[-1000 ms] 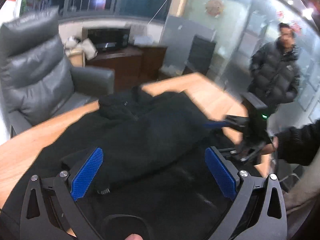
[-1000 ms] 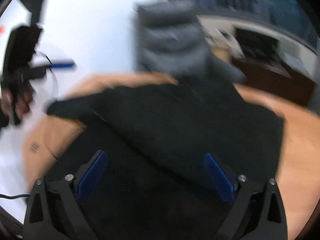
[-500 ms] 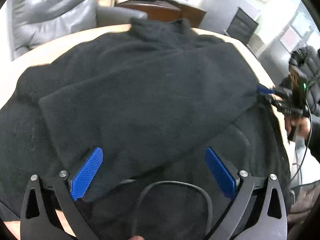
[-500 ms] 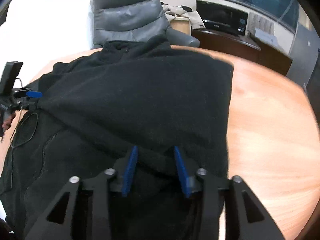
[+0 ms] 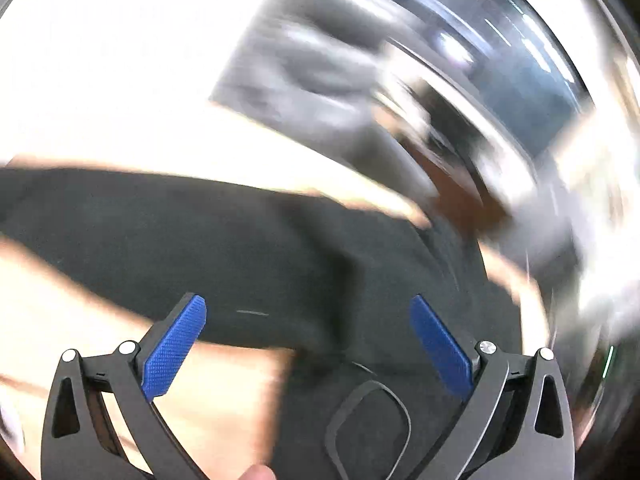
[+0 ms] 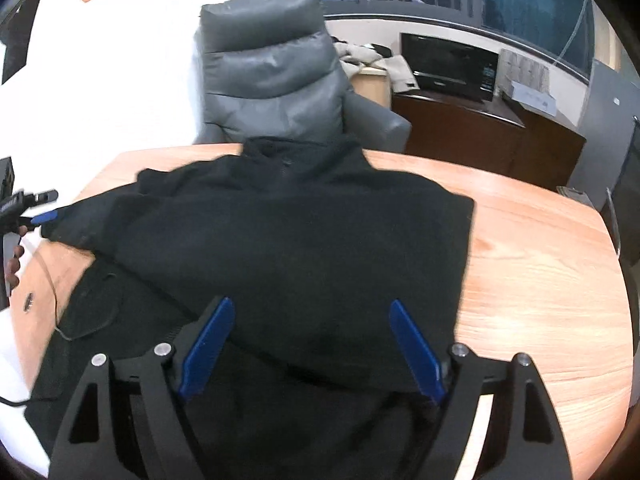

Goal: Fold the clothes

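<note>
A black fleece jacket (image 6: 304, 240) lies on the wooden table (image 6: 540, 280), collar towards the far side, one sleeve folded across its body. My right gripper (image 6: 312, 332) hovers over the near fold; its jaws are opening, the blue pads stand apart, and cloth lies below them, not pinched. In the right wrist view my left gripper (image 6: 40, 218) sits at the far left, by the sleeve's cuff. The left wrist view is blurred: the left gripper (image 5: 308, 320) is open over the jacket (image 5: 240, 248), with nothing between its pads.
A grey leather armchair (image 6: 272, 76) stands behind the table. A dark cabinet (image 6: 460, 128) with a black appliance (image 6: 452, 68) is at the back right. A thin cable (image 6: 80, 328) lies over the jacket's left side. Bare wood shows to the right of the jacket.
The right jaws, pinched close on the jacket's fold half a second ago, have spread wide. The left gripper has swung fast sideways and rolled, and its view is now smeared.
</note>
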Demonstrator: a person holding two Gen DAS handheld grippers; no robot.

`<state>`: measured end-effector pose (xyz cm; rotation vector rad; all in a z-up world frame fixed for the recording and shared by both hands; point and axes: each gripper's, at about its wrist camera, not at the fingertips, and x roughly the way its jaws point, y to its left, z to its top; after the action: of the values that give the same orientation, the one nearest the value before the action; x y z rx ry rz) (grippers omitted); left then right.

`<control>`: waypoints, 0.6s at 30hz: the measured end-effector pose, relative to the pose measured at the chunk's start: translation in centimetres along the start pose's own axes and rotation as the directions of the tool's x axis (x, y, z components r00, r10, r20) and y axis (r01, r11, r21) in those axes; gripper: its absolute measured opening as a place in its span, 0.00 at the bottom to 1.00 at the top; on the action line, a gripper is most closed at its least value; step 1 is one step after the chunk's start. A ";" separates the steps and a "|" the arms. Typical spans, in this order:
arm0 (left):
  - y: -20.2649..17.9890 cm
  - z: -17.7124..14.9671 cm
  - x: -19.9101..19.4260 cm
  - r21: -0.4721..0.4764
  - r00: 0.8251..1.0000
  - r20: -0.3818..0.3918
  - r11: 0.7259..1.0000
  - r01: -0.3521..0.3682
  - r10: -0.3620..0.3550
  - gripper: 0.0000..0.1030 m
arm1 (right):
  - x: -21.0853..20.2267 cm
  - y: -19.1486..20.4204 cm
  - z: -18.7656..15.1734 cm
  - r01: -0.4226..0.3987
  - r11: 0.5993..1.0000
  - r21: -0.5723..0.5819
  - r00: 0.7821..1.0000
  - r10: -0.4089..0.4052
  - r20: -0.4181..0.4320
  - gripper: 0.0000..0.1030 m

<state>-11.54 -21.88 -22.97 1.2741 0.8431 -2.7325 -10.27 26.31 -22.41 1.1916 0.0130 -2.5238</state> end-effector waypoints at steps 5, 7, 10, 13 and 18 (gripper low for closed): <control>14.7 3.7 -0.8 -0.380 0.971 0.027 0.901 -0.211 0.239 1.00 | 0.1 5.8 0.9 -0.027 1.000 -0.012 1.000 0.027 0.012 0.82; 18.1 5.0 -0.6 -0.426 0.953 0.030 0.866 -0.262 0.303 1.00 | 0.5 8.0 0.9 -0.034 0.999 -0.015 0.999 0.035 0.014 0.82; 21.1 7.0 1.1 -0.384 0.903 0.014 0.836 -0.392 0.430 1.00 | 2.6 11.5 0.9 -0.060 0.998 -0.024 0.998 0.060 -0.009 0.82; 23.4 8.1 3.2 -0.398 0.884 -0.042 0.804 -0.443 0.466 1.00 | 4.7 15.2 1.1 -0.100 0.994 -0.048 0.994 0.098 -0.039 0.82; 25.5 9.2 4.5 -0.455 0.848 -0.044 0.745 -0.488 0.528 0.99 | 6.3 19.5 1.8 -0.149 0.985 -0.088 0.988 0.145 -0.050 0.82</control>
<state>-15.24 -47.12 -33.27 1.0718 0.8867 -1.9917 -9.15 5.76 -23.29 1.1670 0.0498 -2.3433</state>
